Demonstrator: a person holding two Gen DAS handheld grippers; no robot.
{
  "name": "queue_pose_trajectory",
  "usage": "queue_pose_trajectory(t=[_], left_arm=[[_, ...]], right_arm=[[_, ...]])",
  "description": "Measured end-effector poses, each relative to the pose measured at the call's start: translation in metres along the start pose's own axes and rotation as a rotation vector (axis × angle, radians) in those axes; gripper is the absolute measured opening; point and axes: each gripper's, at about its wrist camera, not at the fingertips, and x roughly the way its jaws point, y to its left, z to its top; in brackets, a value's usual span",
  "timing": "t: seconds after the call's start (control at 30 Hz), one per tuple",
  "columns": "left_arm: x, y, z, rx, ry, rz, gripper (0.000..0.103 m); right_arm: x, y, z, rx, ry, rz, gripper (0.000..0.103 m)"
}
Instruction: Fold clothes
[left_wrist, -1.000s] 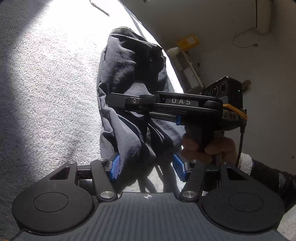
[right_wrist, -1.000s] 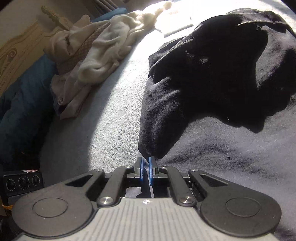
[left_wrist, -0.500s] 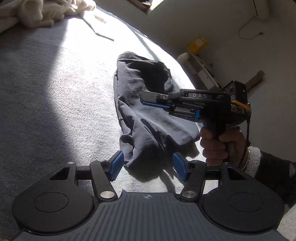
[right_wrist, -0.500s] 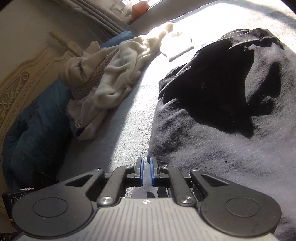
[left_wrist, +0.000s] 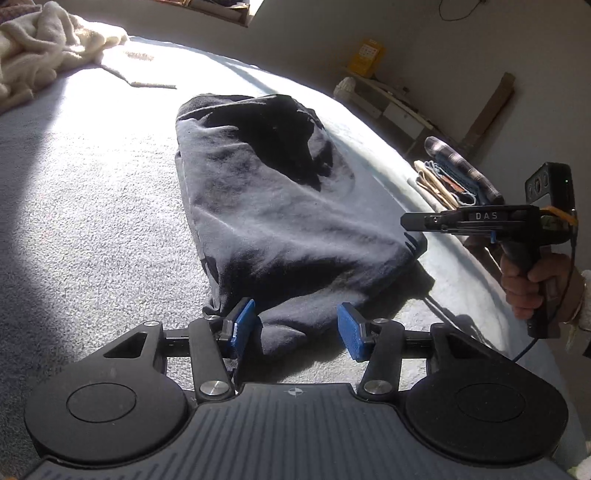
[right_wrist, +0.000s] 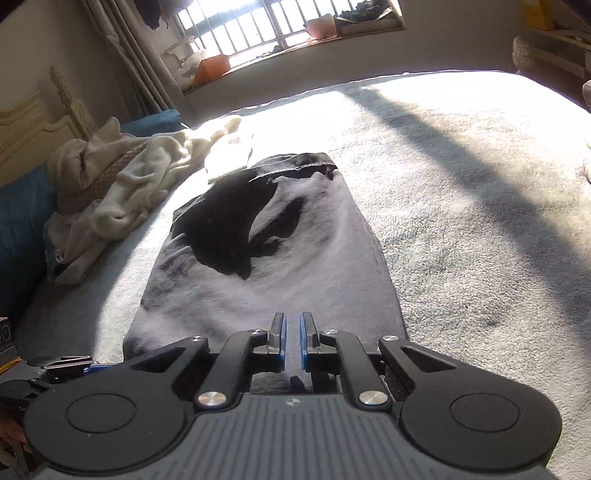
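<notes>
Around: cream clothes pile (right_wrist: 110, 195) lay beyond the dark garment (left_wrist: 280, 218) on the grey bed (left_wrist: 92, 221) | Left gripper (left_wrist: 291, 328): jaws closing around the garment's near corner, pads not yet pressing | Right gripper (right_wrist: 291, 339): nearly closed, above the near hem; any pinched cloth hidden.

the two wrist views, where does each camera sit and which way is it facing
Left wrist: sits on the left gripper, looking down along its blue fingers, which are closing around a corner of the dark garment on the grey bed cover; the right gripper and the hand holding it show at right.
Right wrist: sits on the right gripper, facing over the garment toward the window; its fingers are nearly together.
Shared: the dark garment, bed cover, and cream clothes pile.
</notes>
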Motion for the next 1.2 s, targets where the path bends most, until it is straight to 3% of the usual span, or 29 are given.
queue_pose_trajectory(t=[0.1, 0.33, 0.57, 0.73, 0.87, 1.03, 1.2], left_arm=[[-0.001, -0.001, 0.0, 0.002, 0.004, -0.001, 0.051], [-0.002, -0.001, -0.001, -0.019, 0.003, 0.001, 0.051], [-0.005, -0.001, 0.003, -0.045, 0.004, 0.003, 0.052], [-0.026, -0.008, 0.021, -0.009, -0.028, 0.003, 0.055], [-0.025, -0.014, 0.053, 0.068, -0.07, 0.01, 0.058], [0.028, -0.022, 0.098, 0.183, -0.048, 0.147, 0.058], [0.081, -0.027, 0.124, 0.253, -0.025, 0.29, 0.058]], right_arm=[[0.008, -0.026, -0.011, 0.047, 0.022, -0.073, 0.008], [-0.012, -0.031, 0.005, 0.064, -0.095, -0.034, 0.008], [0.017, -0.035, -0.007, 0.047, 0.012, -0.096, 0.006], [-0.008, -0.024, 0.025, -0.01, -0.114, -0.092, 0.007], [0.007, 0.007, 0.059, -0.114, -0.147, -0.019, 0.007], [0.067, 0.046, 0.091, -0.197, -0.094, 0.034, 0.008], [0.115, 0.059, 0.107, -0.184, -0.073, 0.07, 0.008]])
